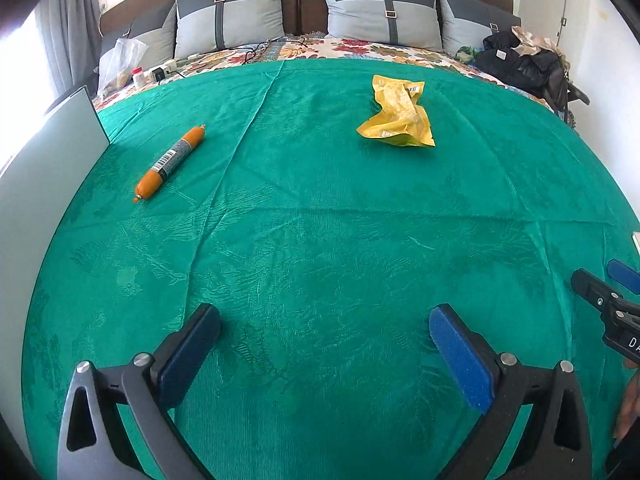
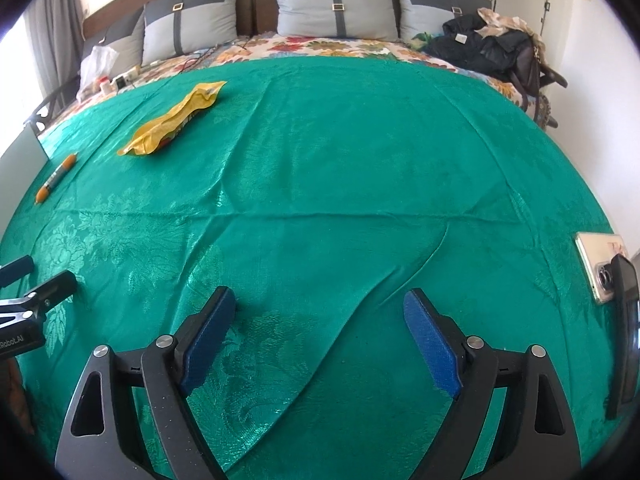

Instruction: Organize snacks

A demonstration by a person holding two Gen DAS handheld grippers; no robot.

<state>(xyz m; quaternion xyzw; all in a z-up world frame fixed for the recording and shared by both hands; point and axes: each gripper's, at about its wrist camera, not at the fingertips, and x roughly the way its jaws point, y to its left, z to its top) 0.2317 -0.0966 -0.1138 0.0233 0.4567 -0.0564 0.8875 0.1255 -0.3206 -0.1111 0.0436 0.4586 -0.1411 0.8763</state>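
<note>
Lying crumpled, yellow snack bag (image 1: 398, 114), apparently opened

Counted on the green cloth (image 1: 320, 220): one orange sausage stick (image 1: 170, 162), one yellow snack packet (image 1: 398, 114), one phone (image 2: 598, 266) at the right edge. Grippers: two, the left gripper (image 1: 324, 336) and the right gripper (image 2: 320, 316), each with two blue-padded fingers set wide apart. Pillows against the headboard: four (image 1: 230, 10). One white panel (image 1: 44, 160) at the left. One clear plastic bag (image 1: 118, 60). One dark pile of clothing (image 1: 520, 60).
</note>
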